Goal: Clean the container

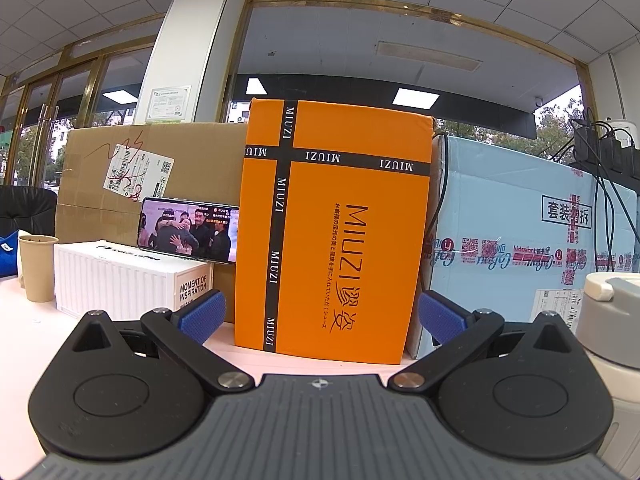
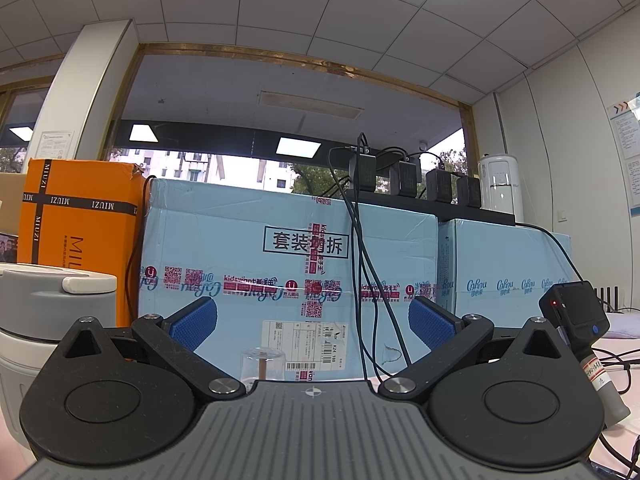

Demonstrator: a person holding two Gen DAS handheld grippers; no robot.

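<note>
A white container with a grey lid (image 1: 608,320) stands at the right edge of the left wrist view, just right of my left gripper (image 1: 322,318), which is open and has nothing between its blue pads. The same container (image 2: 48,312) fills the left edge of the right wrist view, left of my right gripper (image 2: 312,324), also open and bare. A small clear glass cup (image 2: 263,364) with a brown stick in it stands on the table straight ahead between the right gripper's fingers, some way beyond them.
An orange MIUZI box (image 1: 336,224), a brown carton (image 1: 152,176) and light blue cartons (image 2: 288,272) wall off the back. A phone (image 1: 188,230) leans on a white box (image 1: 132,280) beside a paper cup (image 1: 37,266). Cables (image 2: 368,280), chargers and a black handheld device (image 2: 580,320) sit at right.
</note>
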